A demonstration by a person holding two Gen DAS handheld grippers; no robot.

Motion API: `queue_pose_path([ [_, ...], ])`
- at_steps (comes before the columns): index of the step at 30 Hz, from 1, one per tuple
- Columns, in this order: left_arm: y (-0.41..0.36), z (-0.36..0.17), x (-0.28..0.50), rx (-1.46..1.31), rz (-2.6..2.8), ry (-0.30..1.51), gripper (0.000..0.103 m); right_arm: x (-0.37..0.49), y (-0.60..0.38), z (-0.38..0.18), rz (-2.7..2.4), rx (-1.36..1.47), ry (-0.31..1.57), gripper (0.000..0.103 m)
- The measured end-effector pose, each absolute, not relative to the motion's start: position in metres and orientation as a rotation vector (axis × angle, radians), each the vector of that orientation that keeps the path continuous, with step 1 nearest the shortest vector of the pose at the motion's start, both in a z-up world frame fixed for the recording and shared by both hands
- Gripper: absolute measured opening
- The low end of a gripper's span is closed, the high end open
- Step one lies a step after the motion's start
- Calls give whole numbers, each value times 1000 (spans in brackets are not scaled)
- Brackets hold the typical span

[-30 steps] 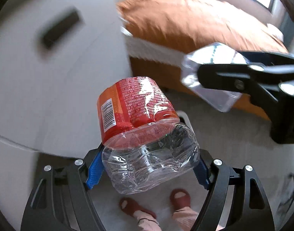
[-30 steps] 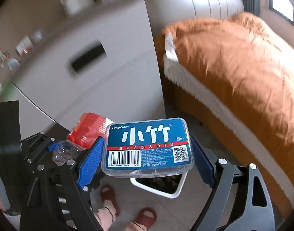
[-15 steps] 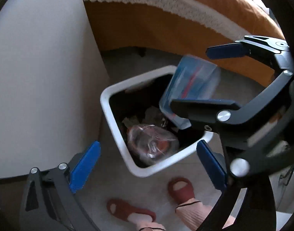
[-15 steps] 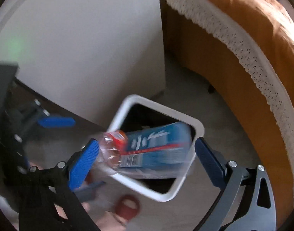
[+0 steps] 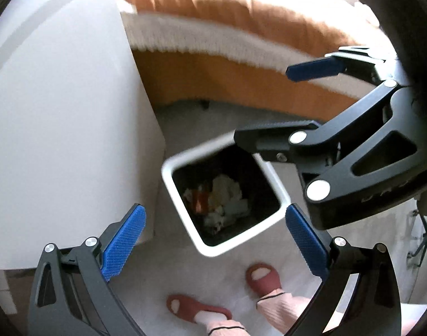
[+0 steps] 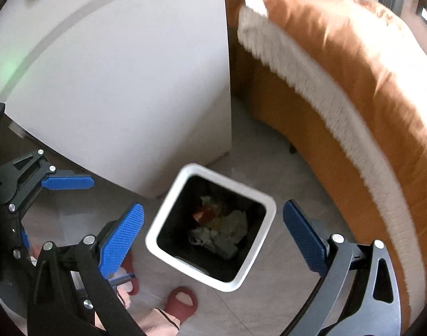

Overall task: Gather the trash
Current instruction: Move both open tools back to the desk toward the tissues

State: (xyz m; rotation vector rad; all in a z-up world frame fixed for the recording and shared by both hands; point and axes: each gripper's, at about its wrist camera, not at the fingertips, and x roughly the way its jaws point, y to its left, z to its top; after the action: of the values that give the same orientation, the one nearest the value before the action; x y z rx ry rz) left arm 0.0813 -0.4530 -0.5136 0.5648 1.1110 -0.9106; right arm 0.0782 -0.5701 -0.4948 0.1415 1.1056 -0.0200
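Note:
A white-rimmed bin [image 5: 182,165] with a dark inside stands on the pale floor; it also shows in the right wrist view [image 6: 269,210]. Crumpled pale trash [image 5: 227,198] and something red-orange [image 5: 199,198] lie at its bottom, also seen in the right wrist view [image 6: 227,224]. My left gripper [image 5: 213,238] is open and empty above the bin. My right gripper [image 6: 213,232] is open and empty above it too, and shows at the right of the left wrist view [image 5: 297,98].
A white cabinet [image 6: 129,84] stands left of the bin. A bed with an orange cover and white fringe [image 6: 353,98] runs along the right. The person's feet in red slippers [image 5: 263,277] stand just in front of the bin.
One second ago I held a bottle in the left gripper and a blue box in the right. Both opened, the items fell into the bin, and both grippers are now empty.

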Motion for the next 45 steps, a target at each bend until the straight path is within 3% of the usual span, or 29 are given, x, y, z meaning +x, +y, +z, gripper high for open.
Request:
queue_pose_path([
  [13,-407,-296,88,374,-837,876,98,94,-541,-272,10,69,831,99],
  [24,-253,-178,129,210,-412,734,98,159,-423,-172,282,-36,629,99],
  [33,-125,-156,178,158,-74,701,98,229,-306,-140,483,-137,558,99],
  [45,13,-171,222,146,172,720,98,293,-180,-162,641,-188,600,99],
])
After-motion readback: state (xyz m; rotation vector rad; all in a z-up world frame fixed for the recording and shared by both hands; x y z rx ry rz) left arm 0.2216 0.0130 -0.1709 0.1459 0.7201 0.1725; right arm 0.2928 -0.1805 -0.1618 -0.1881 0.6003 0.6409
